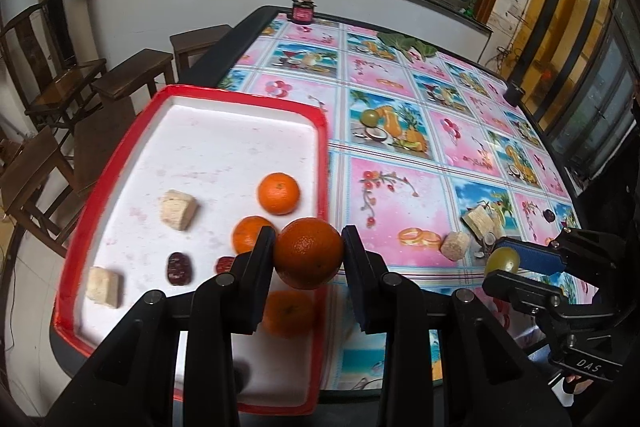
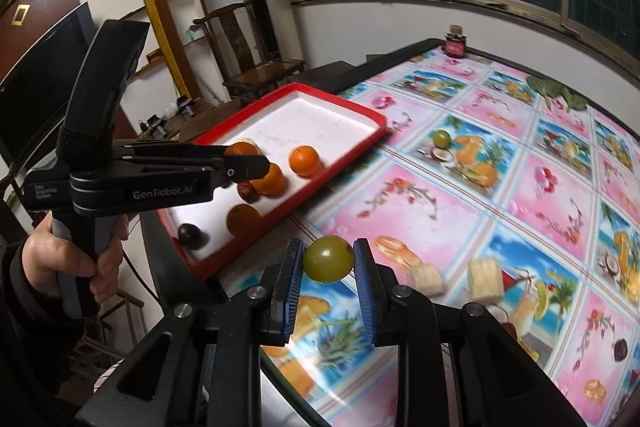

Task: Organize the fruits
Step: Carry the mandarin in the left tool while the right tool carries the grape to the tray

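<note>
My left gripper [image 1: 308, 251] is shut on an orange [image 1: 307, 253] and holds it above the right rim of the red tray [image 1: 192, 93]. On the tray's white floor lie three more oranges [image 1: 278, 193], pale cake cubes [image 1: 178, 209] and dark red dates [image 1: 179, 269]. My right gripper [image 2: 328, 259] is shut on a green grape [image 2: 328, 258], lifted over the table near the tray's corner [image 2: 200, 267]. From the right wrist view the left gripper [image 2: 240, 157] shows with its orange [image 2: 240, 149] over the tray. The grape [image 1: 502, 261] also shows at the right of the left wrist view.
Loose cake cubes [image 1: 454, 245] [image 2: 484, 277] and a dark plum [image 1: 549, 215] lie on the patterned tablecloth [image 1: 400, 147]. A green grape [image 1: 370, 117] sits farther back, a small jar [image 1: 303, 11] at the far edge. Wooden chairs [image 1: 64, 87] stand left of the table.
</note>
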A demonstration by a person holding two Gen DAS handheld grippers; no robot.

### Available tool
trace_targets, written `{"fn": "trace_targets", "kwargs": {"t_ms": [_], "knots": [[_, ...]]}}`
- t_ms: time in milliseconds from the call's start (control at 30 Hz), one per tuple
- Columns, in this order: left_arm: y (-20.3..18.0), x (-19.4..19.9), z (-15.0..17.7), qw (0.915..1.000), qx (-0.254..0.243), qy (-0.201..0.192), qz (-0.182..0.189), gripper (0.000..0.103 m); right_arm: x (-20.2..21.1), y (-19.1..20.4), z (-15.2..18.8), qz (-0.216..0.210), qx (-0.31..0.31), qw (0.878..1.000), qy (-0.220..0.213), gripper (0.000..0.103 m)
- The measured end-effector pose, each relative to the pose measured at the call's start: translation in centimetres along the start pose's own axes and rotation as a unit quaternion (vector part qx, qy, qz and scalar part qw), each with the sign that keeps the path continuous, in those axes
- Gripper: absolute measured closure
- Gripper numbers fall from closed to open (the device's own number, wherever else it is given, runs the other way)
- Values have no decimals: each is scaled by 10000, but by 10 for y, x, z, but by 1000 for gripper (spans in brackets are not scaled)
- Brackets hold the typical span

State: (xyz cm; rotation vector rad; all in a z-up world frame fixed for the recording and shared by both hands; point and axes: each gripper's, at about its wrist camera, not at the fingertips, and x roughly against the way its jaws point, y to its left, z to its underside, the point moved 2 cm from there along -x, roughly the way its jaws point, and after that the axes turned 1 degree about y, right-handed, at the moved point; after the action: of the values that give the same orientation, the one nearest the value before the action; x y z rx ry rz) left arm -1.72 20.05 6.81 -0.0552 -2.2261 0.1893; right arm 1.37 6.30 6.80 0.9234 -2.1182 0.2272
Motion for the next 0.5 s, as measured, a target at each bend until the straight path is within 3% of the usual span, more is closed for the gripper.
{"fn": "trace_targets", "kwargs": {"t_ms": [500], "knots": [[41, 10, 3, 9990, 359, -65, -243, 72, -10, 29, -25, -162, 339, 9993, -62, 78]]}}
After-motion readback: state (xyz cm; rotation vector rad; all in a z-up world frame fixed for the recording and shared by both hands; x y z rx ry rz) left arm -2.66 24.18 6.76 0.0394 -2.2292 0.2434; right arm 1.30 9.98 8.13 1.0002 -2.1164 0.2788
